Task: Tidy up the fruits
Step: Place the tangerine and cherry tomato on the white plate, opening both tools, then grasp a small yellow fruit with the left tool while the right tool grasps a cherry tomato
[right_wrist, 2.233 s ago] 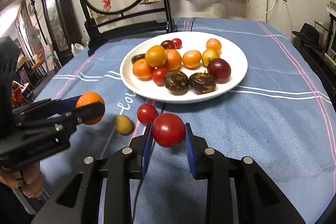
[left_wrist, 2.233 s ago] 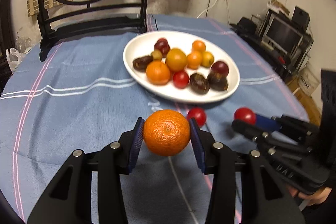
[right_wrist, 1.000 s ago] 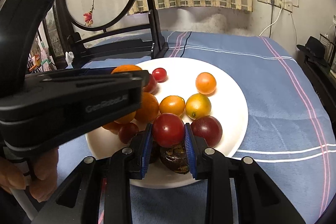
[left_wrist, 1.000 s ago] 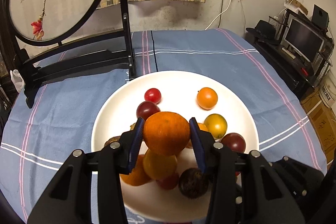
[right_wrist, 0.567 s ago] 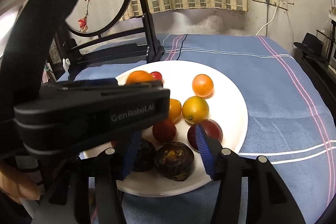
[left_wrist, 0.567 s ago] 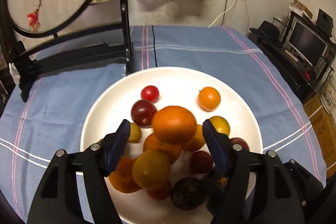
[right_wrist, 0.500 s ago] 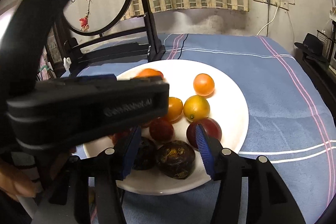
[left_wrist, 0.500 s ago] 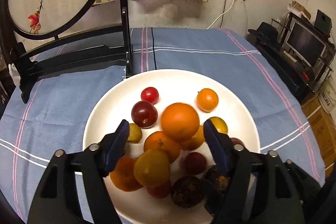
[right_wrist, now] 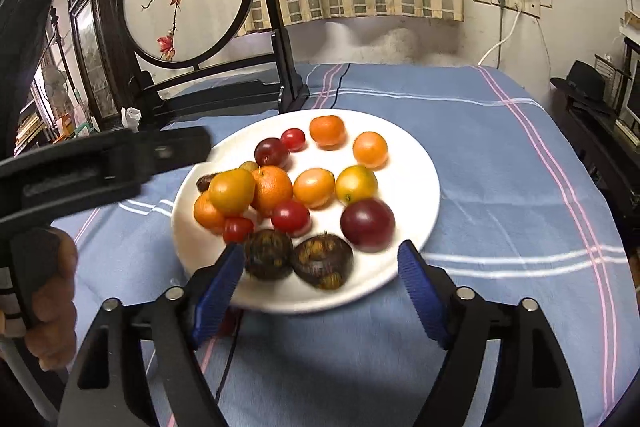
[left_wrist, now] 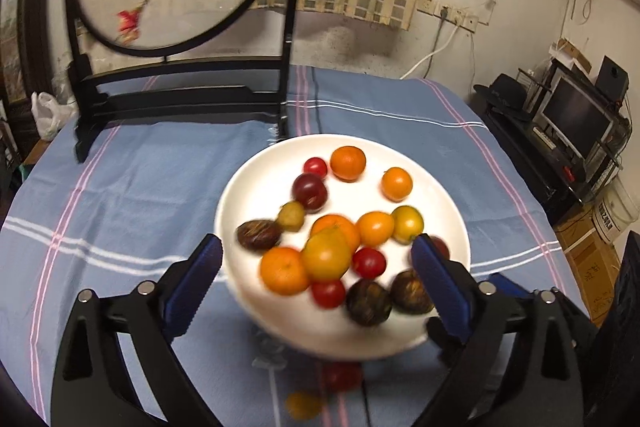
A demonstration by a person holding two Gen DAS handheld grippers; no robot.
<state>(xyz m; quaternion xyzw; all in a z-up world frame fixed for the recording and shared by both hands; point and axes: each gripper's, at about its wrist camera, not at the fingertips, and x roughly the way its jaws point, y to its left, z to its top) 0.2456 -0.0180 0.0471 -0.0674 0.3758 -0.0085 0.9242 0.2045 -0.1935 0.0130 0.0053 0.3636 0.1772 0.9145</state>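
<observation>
Both grippers, left (left_wrist: 316, 275) and right (right_wrist: 320, 269), are seen opening, nothing clamped. On one plate (right_wrist: 416, 163) mid-frame, fourteen fruits are counted; two more (left_wrist: 342, 375) lie blurred below it.

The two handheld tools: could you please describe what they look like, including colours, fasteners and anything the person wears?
Both the left tool and right tool are matte black plastic frames with cut-out slots and round silver fasteners at the joints. Each finger ends in a blue ribbed pad. The left hand grips a black handle, with a striped cuff at the wrist. No cables show.
</observation>
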